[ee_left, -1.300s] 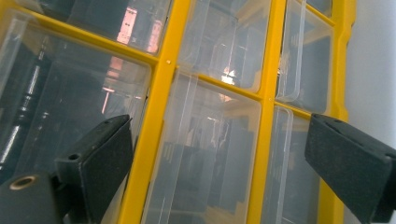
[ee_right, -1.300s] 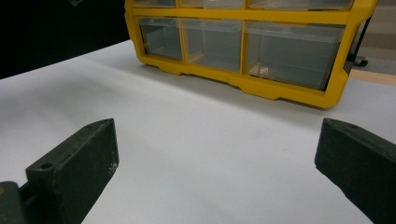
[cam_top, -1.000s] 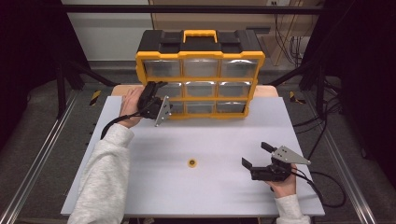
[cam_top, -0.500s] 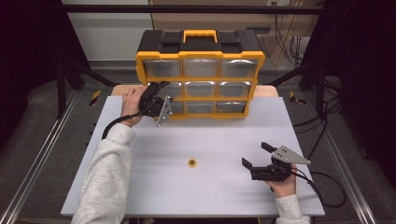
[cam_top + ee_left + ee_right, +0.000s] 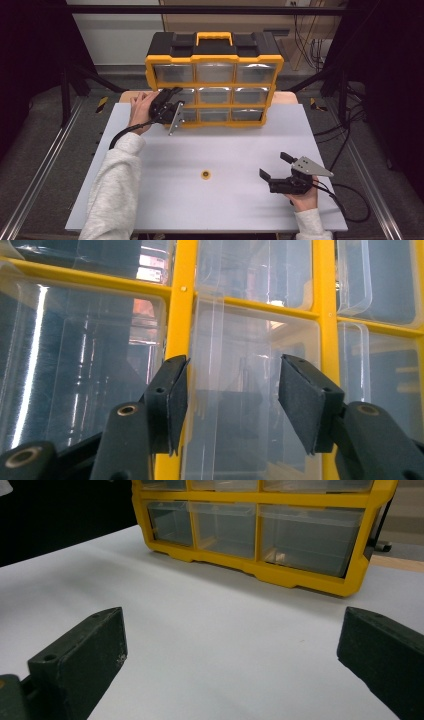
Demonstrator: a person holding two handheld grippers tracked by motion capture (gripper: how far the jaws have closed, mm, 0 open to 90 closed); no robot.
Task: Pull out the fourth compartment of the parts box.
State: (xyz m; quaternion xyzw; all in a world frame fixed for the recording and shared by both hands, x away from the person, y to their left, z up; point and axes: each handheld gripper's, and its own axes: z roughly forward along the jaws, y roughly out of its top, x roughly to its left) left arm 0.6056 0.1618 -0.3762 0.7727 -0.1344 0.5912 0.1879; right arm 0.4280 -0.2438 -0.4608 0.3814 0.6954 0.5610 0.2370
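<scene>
While the person's left hand holds the left gripper against the front of a yellow and black drawer cabinet, the right gripper rests low over the white table near the right front corner. The cabinet stands upright at the far edge of the table, with an orange handle on top and three rows of clear plastic drawers. In the left gripper view, the left gripper has its jaws half spread around the front of one clear drawer, just right of a yellow upright divider. The jaws have just been closing, and their pads are not visibly pressing on the drawer. Neighbouring drawers sit close on both sides and above.

A small yellow ring-shaped part lies alone on the table, between the two arms and well apart from both grippers. In the right gripper view, the right gripper has its jaws spread wide with only bare table between them, facing the cabinet's bottom row. Black cables trail off the table's right edge.
</scene>
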